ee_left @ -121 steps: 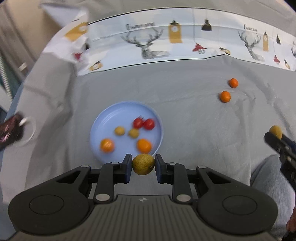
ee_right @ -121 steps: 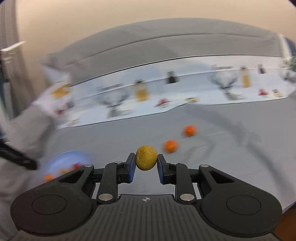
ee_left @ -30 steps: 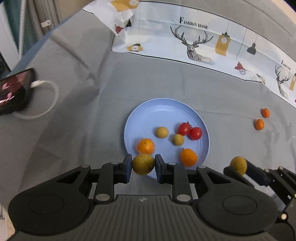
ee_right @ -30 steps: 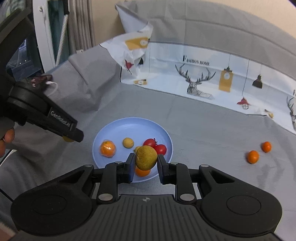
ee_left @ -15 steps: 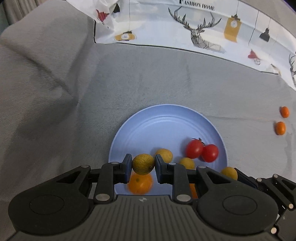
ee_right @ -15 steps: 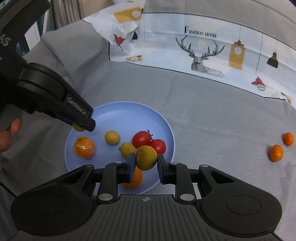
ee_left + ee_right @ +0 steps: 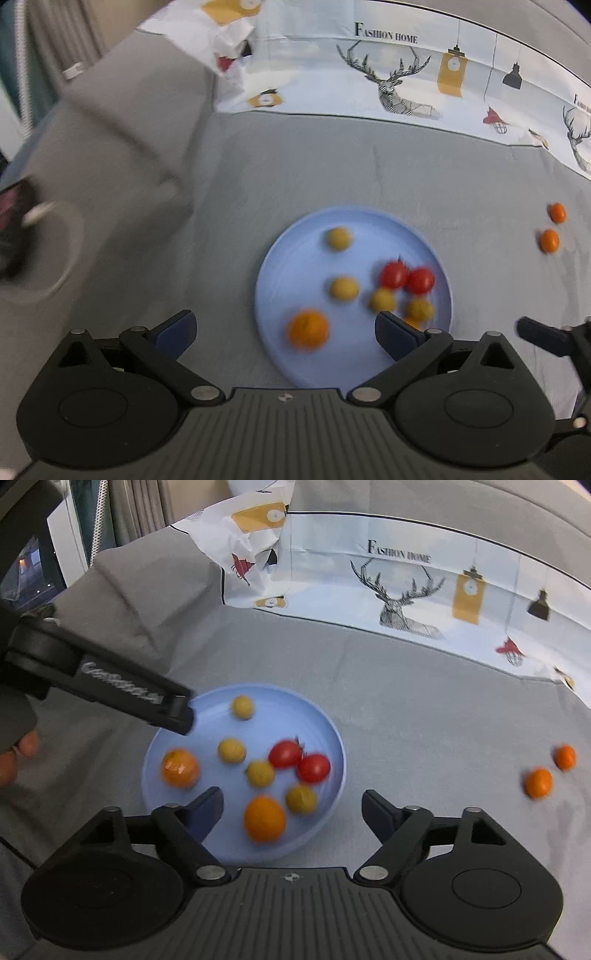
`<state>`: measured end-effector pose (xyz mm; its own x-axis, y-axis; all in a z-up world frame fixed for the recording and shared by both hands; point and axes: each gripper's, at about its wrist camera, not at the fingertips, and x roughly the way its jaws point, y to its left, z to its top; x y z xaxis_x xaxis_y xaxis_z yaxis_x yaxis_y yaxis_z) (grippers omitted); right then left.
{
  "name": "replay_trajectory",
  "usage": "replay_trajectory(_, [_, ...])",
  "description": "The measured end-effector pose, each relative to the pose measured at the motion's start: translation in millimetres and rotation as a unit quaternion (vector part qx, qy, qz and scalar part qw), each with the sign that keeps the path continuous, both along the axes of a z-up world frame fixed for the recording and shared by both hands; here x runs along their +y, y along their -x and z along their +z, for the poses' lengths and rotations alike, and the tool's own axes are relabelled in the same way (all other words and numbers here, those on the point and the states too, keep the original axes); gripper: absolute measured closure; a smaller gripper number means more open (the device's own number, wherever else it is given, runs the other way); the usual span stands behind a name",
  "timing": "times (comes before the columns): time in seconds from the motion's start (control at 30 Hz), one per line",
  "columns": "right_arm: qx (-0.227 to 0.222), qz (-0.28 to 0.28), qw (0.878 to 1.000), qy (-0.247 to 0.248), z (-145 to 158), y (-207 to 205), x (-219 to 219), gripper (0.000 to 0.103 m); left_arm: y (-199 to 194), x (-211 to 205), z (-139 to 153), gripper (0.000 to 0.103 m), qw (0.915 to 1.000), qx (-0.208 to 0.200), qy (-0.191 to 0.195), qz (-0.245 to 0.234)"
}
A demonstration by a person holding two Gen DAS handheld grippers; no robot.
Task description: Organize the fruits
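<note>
Both tongs are wide open and hold nothing. The left tongs (image 7: pixel 284 330) and the right tongs (image 7: pixel 291 806) hang just over the near edge of the blue plate (image 7: pixel 207 709). In the plate lie two oranges (image 7: pixel 265 818), four small yellow fruits (image 7: pixel 231 750) and two red tomatoes (image 7: pixel 285 754). The drop-off step looks done. Next, I think, the tongs must go for the two little oranges (image 7: pixel 538 782), far off to the right on the gray cloth (image 7: pixel 424 709).

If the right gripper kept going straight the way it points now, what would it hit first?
Probably the large orange at the near edge of the blue plate, which lies between the open fingers of the right gripper; depth is uncertain.
</note>
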<state>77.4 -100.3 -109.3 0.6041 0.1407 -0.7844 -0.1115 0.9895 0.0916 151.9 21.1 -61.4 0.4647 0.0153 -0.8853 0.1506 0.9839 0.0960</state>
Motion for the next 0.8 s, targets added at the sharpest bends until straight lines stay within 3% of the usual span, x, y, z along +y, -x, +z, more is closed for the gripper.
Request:
replay_trajectory(0.17, [-0.004,0.007,1.0,0.004,26,52,4,0.012,53,16,16,0.0,0.9992,0.015,-0.001,0.037])
replay_trajectory(0.3, [-0.04,-0.003,0.999,0.017,53,88,7,0.009,98,23,25,0.0,0.9979,0.011,0.005,0.064])
replay_trajectory(0.5, [-0.081,-0.011,0.996,0.022,79,135,7,0.008,148,18,37,0.0,0.9986,-0.016,-0.01,0.049])
replay_trajectory(0.8, [-0.129,-0.026,0.991,0.022,99,182,3,0.007,187,6,62,0.0,0.9978,-0.057,-0.007,0.033])
